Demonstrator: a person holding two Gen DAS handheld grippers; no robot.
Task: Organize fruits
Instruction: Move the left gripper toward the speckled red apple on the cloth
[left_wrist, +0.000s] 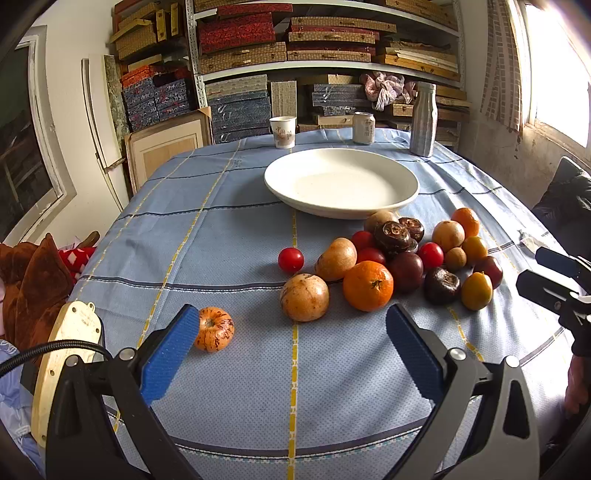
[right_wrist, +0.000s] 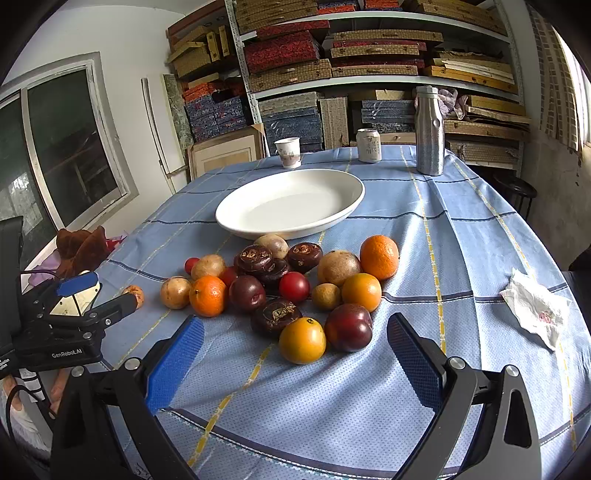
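A pile of fruit (left_wrist: 391, 258) lies on the blue checked tablecloth in front of an empty white plate (left_wrist: 341, 182); it includes an orange mandarin (left_wrist: 368, 285), tan round fruits, red tomatoes and dark chestnuts. A striped small fruit (left_wrist: 214, 329) lies apart, by my left gripper's left finger. My left gripper (left_wrist: 293, 328) is open and empty, just short of the pile. In the right wrist view the pile (right_wrist: 288, 288) and plate (right_wrist: 290, 203) show; my right gripper (right_wrist: 295, 345) is open and empty, with a yellow-orange fruit (right_wrist: 302, 340) and a dark red plum (right_wrist: 348, 327) at its fingertips.
A paper cup (left_wrist: 283, 132), a can (left_wrist: 363, 127) and a steel bottle (left_wrist: 424, 119) stand at the table's far edge. A crumpled tissue (right_wrist: 535, 308) lies at the right. Shelves of boxes stand behind. A brown plush toy (left_wrist: 33, 284) lies off the left edge.
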